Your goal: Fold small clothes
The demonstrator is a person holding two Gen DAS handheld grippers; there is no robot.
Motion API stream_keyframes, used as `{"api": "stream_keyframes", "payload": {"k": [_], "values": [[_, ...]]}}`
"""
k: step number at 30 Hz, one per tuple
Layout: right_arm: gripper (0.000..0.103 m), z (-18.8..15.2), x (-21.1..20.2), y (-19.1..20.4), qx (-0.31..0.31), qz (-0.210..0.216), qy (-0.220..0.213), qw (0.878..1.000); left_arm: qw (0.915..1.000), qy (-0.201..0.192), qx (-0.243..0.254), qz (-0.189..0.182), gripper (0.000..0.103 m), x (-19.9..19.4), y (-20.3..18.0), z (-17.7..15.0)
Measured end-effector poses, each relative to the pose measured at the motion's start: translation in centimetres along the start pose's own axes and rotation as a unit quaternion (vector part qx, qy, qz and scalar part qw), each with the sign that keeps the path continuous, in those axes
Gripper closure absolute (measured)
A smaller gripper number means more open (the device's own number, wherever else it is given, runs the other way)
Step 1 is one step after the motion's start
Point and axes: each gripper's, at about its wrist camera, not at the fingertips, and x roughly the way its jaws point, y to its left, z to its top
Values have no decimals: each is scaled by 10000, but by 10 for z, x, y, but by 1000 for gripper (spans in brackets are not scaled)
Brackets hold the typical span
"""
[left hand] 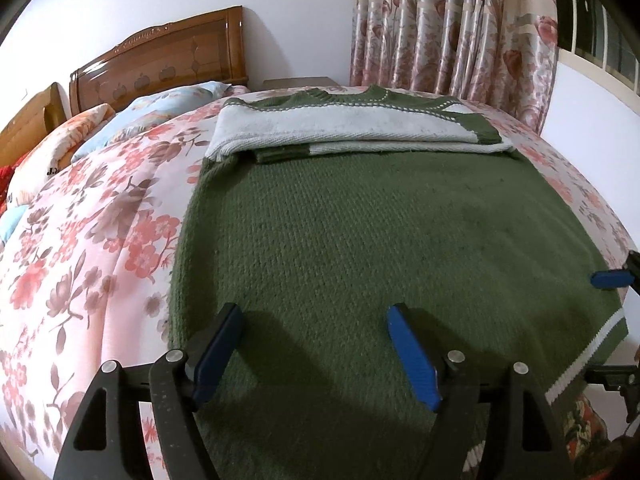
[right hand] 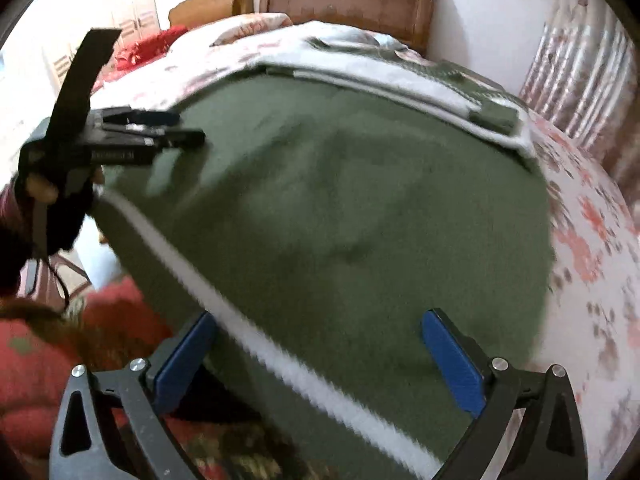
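Note:
A green knit sweater [left hand: 380, 236] lies flat on the bed, its white sleeves [left hand: 344, 128] folded across the chest at the far end. A white stripe runs along its hem [right hand: 256, 344]. My left gripper [left hand: 316, 316] is open and empty, just above the sweater's near left part. It also shows in the right wrist view [right hand: 176, 128] at the left. My right gripper [right hand: 320, 324] is open and empty over the hem at the sweater's near right corner; one of its blue fingers [left hand: 612, 278] shows in the left wrist view. The right wrist view is blurred.
The sweater lies on a pink floral bedspread [left hand: 92, 248]. Pillows [left hand: 160, 108] and a wooden headboard [left hand: 160, 60] are at the far left. Floral curtains [left hand: 452, 28] hang behind the bed. A red patterned fabric [right hand: 80, 360] lies below the bed's near edge.

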Motion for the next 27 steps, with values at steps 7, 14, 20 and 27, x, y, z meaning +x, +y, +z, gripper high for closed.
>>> {"api": "stream_keyframes", "payload": {"k": [7,14,20,27], "values": [[0,-15,-3,6,92,-135,-36,9999,10000,-30,-59,12,23,-7,2,-8],[0,-5,-26,-9,670,151,-474,9965,9923,375,-913,-746,27,-19,26,12],[0,61,-13,-26,737,-466,-604,9944,9924,426,-1080,-409,27,8,20,72],[0,117,67,-35,814,-680,-145,9943,9985,360,-207,351,23,56,0,72]]}}
